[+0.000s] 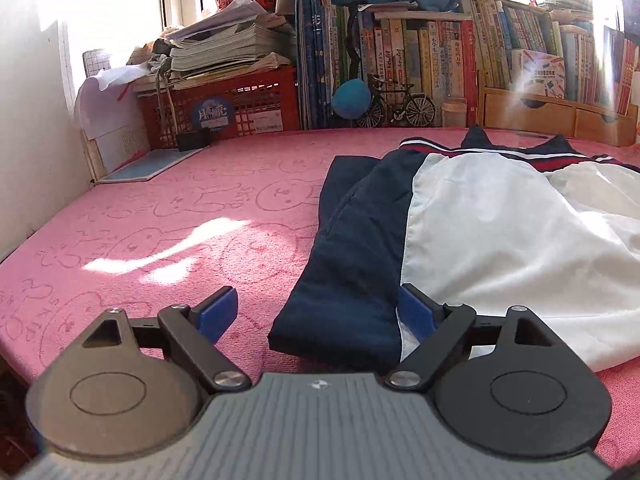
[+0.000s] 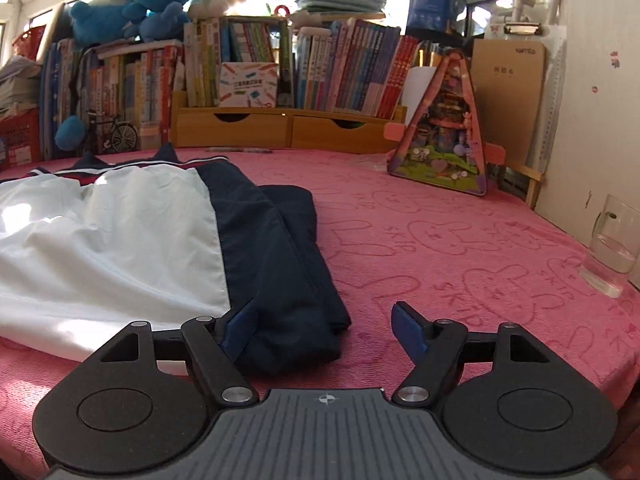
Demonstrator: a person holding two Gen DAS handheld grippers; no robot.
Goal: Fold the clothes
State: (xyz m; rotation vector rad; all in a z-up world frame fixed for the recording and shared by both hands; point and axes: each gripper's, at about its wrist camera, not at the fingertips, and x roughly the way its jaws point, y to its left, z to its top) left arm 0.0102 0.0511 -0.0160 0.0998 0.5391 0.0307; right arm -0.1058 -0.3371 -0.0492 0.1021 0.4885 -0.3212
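Note:
A white and navy jacket [image 1: 500, 240] lies flat on the pink blanket [image 1: 180, 220], its red-striped collar at the far end and a navy sleeve folded along each side. My left gripper [image 1: 320, 312] stands open at the jacket's near left corner, with the navy sleeve hem [image 1: 340, 320] between its blue pads. In the right wrist view the same jacket [image 2: 120, 240] fills the left half. My right gripper [image 2: 320, 324] is open at the near right corner, its left pad touching the navy sleeve [image 2: 288, 300] and its right pad over bare blanket.
Rows of books [image 2: 320, 68], wooden drawers [image 2: 288, 130], plush toys [image 2: 132, 4] and a red crate [image 1: 224, 108] line the far edge. A triangular toy house [image 2: 440, 132] and a glass of water [image 2: 612, 244] stand at the right. A wall [image 1: 28, 120] closes the left side.

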